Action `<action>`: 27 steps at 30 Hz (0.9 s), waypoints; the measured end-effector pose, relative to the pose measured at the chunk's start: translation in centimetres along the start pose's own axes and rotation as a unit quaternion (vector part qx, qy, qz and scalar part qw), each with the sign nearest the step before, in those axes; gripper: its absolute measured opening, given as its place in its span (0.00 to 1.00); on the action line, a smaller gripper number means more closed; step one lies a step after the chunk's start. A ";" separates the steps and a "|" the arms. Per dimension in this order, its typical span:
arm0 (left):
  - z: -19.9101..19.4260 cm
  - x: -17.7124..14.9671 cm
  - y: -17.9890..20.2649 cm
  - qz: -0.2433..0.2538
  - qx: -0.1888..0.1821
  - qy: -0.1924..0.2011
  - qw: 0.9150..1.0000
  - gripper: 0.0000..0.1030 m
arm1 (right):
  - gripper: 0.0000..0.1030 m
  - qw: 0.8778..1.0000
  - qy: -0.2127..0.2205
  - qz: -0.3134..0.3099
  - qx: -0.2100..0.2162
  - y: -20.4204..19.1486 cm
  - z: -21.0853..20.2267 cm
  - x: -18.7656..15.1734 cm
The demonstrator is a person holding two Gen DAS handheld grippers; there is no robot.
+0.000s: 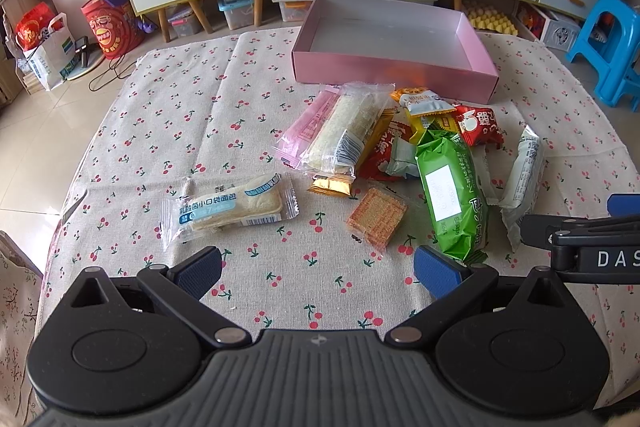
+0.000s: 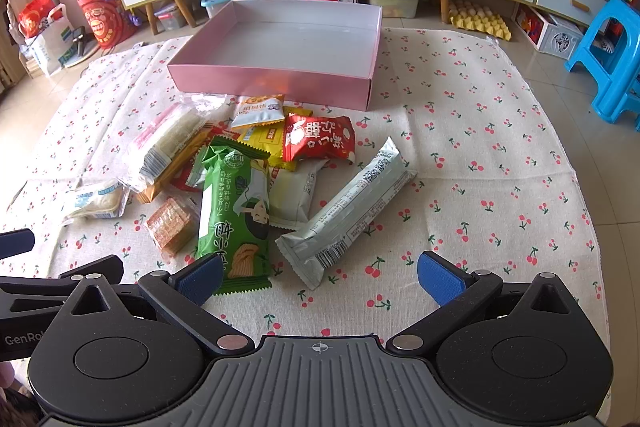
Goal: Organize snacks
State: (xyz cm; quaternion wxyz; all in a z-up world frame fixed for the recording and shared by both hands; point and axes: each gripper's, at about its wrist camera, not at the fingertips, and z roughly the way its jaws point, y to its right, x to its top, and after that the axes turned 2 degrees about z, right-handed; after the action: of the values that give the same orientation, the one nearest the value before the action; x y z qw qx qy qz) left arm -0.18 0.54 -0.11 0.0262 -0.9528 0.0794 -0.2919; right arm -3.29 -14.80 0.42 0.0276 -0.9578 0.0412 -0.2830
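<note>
Hidden: your snack pile overlaps; lower packets mostly covered.
Snacks: mixed wrappers, heaped on desk before pink box.
Left claw: released, holding nothing.
Right claw: released, holding nothing.

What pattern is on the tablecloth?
Small red cherries on the cream tablecloth, clearest in the right wrist view.

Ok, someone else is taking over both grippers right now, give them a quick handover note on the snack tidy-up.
Left gripper: open, holding nothing, low over the tablecloth near the bread packet.
Right gripper: open, holding nothing, just short of the green packet and the long white packet.
Pink box: at the far side, nothing in it.
Done: no snack boxed yet.
Left: the whole pile, including the red packet and the square cracker pack, presumably goes into the box.
</note>
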 end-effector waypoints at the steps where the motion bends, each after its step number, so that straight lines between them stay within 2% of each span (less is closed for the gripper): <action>1: 0.0 0.0 0.0 0.000 0.000 0.000 1.000 1.00 | 1.00 1.000 0.000 0.000 0.000 0.0 0.0 0.0; 27: 0.4 -0.2 -0.6 -0.003 0.005 -0.002 1.000 1.00 | 1.00 1.000 -0.007 -0.002 -0.004 0.0 0.3 -0.1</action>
State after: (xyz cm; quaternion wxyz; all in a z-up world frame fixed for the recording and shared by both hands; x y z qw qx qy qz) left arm 0.01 1.18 -0.52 0.0306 -0.9535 0.0750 -0.2902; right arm -3.26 -14.73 0.13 0.0237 -0.9601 0.0402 -0.2759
